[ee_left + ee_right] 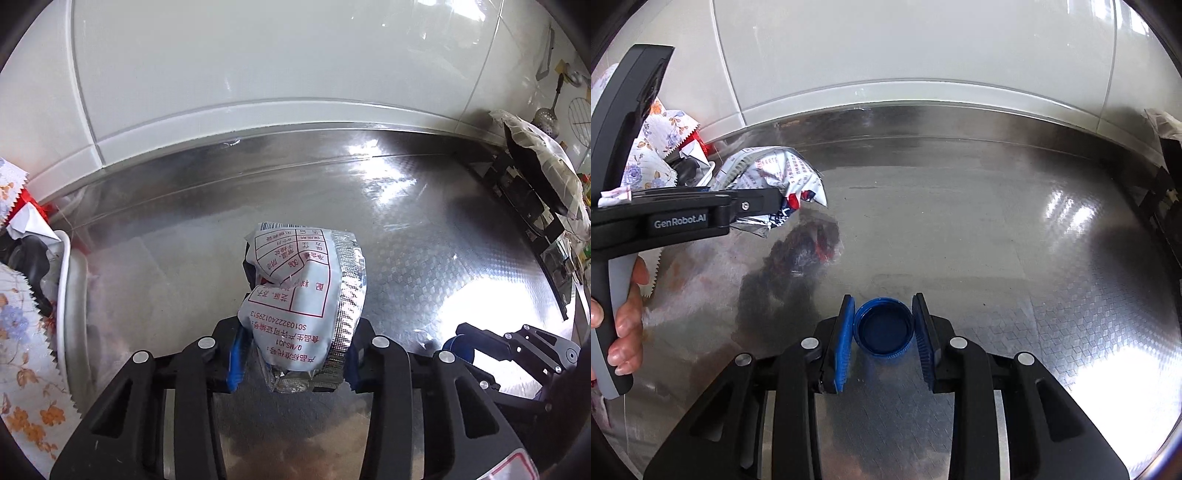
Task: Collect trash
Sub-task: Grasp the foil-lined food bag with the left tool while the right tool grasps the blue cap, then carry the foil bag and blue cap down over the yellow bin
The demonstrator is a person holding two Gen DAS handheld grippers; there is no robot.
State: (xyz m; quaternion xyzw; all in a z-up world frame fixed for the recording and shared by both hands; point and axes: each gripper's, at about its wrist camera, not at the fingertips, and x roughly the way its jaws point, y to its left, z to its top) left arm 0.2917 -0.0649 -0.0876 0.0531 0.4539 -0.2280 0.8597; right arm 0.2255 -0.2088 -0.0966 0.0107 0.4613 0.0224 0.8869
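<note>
The left hand-held gripper (293, 354) clamps a crumpled wrapper (306, 295) clear above the table (424, 240) for carrying, while the right hand-held gripper (884, 332) brackets a blue cap (882, 331) lying between its pads, apparently to pinch it.

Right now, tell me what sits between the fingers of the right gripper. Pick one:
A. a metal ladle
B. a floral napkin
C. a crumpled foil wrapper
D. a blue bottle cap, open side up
D: in the right wrist view the blue bottle cap lies open side up on the steel counter between the blue pads of the right gripper; the foil wrapper is in the left gripper.
</note>
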